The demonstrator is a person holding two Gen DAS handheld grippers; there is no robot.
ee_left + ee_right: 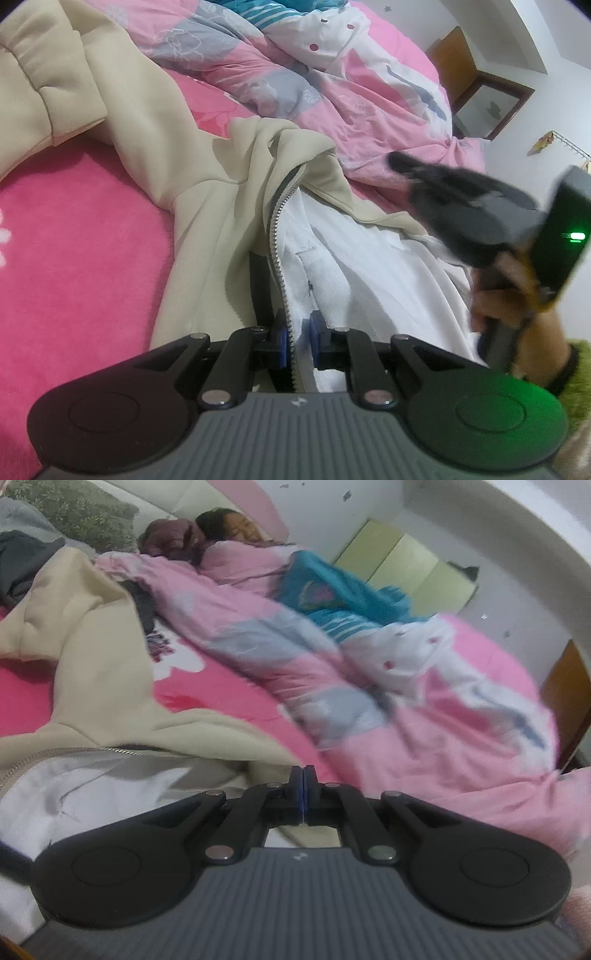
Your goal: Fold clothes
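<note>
A beige zip-up jacket (147, 140) with white lining (369, 266) lies open on the pink bed cover (74, 258), one sleeve stretching to the upper left. My left gripper (299, 332) is shut on the jacket's front edge, with the zipper (282, 236) running between its blue pads. My right gripper (303, 775) is shut with its pads touching and nothing between them. It hovers above the jacket's right side (96, 664). In the left wrist view the right gripper (397, 160) appears blurred at the right, held by a hand (509, 291).
A rumpled pink, grey and white quilt (332, 81) is piled just beyond the jacket. A person (210, 520) lies under it at the head of the bed, beside a teal cloth (332, 587). A wooden cabinet (480, 96) stands against the white wall.
</note>
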